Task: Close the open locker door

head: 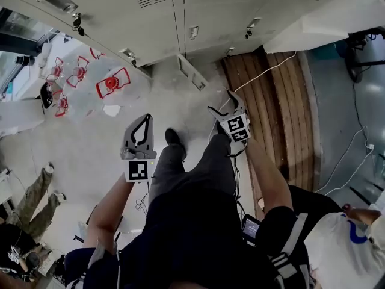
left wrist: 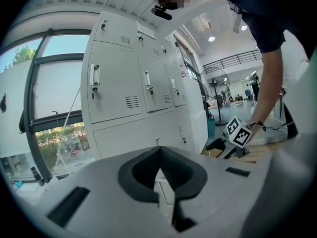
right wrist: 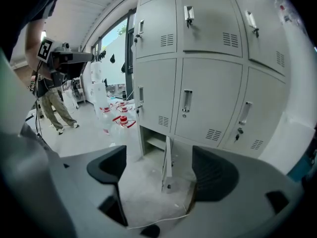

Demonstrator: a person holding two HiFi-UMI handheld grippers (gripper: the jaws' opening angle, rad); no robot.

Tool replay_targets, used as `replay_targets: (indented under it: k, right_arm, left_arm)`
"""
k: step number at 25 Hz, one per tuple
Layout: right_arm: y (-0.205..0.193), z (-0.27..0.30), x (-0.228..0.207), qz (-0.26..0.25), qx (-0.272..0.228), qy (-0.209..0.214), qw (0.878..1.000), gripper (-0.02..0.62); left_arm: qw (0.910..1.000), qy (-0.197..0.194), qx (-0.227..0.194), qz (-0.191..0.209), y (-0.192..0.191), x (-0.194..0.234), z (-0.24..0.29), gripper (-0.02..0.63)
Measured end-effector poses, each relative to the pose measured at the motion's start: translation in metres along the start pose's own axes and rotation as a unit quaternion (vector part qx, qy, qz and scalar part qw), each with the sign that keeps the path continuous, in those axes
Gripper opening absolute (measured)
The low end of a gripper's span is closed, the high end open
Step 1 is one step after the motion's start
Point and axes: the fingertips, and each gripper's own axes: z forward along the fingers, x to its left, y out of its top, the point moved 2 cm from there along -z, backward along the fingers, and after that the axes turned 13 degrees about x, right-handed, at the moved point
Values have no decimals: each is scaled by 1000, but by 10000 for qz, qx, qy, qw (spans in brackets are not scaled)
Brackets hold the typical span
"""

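Locker door (right wrist: 167, 163): bottom row, swung out edge-on, long axis upright. R gripper (right wrist: 161, 171) has jaws wide apart, nothing btwn pads; door lies ahead & below it, framed in the gap, not touching. L gripper (left wrist: 159, 155) has jaws together, empty, facing lockers (left wrist: 124, 83) off to the side. R is nearer, so prob. does the push.

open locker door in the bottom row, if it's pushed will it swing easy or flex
The open locker door looks like thin sheet metal, seen edge-on, so it is probably light and should swing readily on its hinged side. Being so thin, it may flex or rattle if pushed near its free edge.
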Motion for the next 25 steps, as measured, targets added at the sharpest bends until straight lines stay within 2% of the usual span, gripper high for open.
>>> replay_targets:
  k: [1, 3, 5, 10, 13, 16, 21, 25]
  right_arm:
    - [-3, 7, -5, -61, 7, 100, 9999, 423]
    - [-10, 20, -18, -184, 10, 304, 9994, 420]
    - [-18, 33, -34, -280, 12, 510, 9983, 419]
    - [-48, 62, -63, -458, 64, 1086, 9930, 411]
    - [-61, 92, -72, -781, 89, 1366, 9875, 408]
    - [-87, 127, -71, -1099, 35, 1572, 9814, 391]
    - [-126, 193, -67, -1592, -118, 1780, 9710, 356]
    - [-147, 237, -63, -1723, -291, 1872, 9666, 341]
  left_arm:
    - [9996, 122, 75, -256, -2, -2, 5, 5]
    - [9927, 402, 276, -1107, -9, -9, 17, 5]
    - [9869, 653, 478, -1392, -12, -16, 31, 5]
    - [9774, 1233, 819, -1507, -14, -38, 61, 5]
    - [9736, 1432, 856, -1556, -25, -47, 81, 5]
    - [9726, 1375, 829, -1683, -50, -63, 96, 5]
    - [9753, 1260, 804, -1627, -113, -85, 120, 5]
    - [9762, 1241, 881, -1547, -161, -95, 141, 5]
